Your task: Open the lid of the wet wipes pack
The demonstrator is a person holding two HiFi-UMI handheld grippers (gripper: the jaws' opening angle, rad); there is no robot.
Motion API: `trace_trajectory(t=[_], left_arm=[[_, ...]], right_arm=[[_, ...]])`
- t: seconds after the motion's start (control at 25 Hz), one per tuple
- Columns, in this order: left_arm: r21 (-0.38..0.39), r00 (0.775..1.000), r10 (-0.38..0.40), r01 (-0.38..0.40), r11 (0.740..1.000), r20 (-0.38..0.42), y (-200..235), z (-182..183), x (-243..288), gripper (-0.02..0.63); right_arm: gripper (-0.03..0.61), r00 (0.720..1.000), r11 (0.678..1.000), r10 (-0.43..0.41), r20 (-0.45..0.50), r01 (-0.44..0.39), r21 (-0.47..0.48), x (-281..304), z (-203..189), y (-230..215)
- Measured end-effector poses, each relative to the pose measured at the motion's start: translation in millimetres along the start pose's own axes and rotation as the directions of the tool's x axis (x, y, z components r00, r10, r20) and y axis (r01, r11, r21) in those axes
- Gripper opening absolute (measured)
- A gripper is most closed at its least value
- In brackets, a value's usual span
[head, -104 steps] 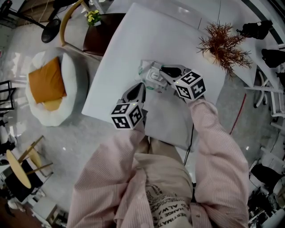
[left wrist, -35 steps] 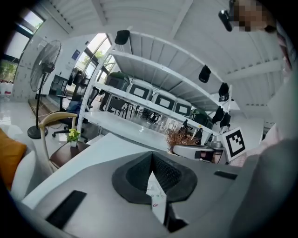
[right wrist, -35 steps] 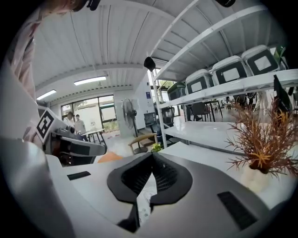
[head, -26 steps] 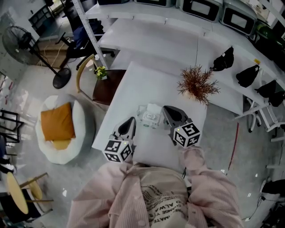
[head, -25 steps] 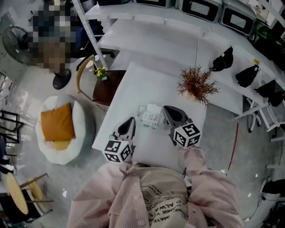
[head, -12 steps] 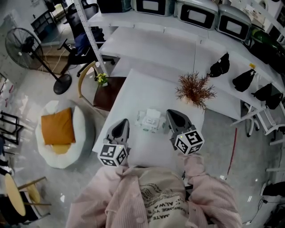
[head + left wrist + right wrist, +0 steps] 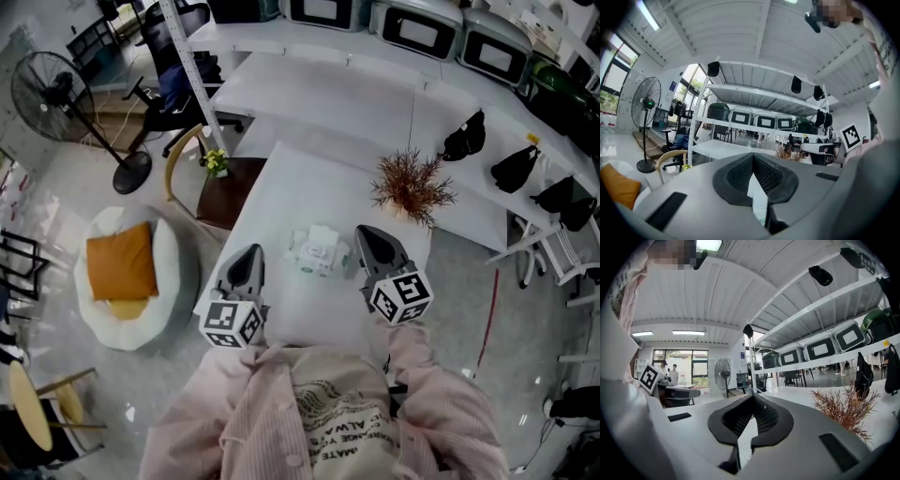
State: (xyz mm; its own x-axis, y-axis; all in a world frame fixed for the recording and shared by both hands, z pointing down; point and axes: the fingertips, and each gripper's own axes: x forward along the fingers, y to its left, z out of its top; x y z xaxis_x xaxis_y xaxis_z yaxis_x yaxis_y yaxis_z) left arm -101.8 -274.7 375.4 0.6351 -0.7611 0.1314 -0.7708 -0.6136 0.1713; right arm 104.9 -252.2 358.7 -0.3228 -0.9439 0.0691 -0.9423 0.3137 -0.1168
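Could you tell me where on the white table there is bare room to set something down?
The far-left stretch of the table, beyond the wipes pack, is bare, and so is the near strip between the left gripper and right gripper. The far-right corner is crowded by the dried plant.

Bright even indoor light, ceiling lamp (image 7: 708, 244) glaring, fisheye bending and dark corners in gripper views, soft shadows

Pale pink pinstriped shirt (image 7: 272, 412) with printed lettering — grey left gripper (image 7: 249, 253) and right gripper (image 7: 367, 234), black-and-white marker cubes (image 7: 401, 297).
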Motion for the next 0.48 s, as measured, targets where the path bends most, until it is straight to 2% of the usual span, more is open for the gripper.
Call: trace_trajectory(t=[0.48], left_arm=[[0.025,1.0,0.02,-0.019,1.0,-0.005,2.5,4.3,1.2,-0.003]], right_arm=[[0.0,1.0,1.0,-0.019,0.011,0.019,0.001,-1.3,4.3,-5.3]])
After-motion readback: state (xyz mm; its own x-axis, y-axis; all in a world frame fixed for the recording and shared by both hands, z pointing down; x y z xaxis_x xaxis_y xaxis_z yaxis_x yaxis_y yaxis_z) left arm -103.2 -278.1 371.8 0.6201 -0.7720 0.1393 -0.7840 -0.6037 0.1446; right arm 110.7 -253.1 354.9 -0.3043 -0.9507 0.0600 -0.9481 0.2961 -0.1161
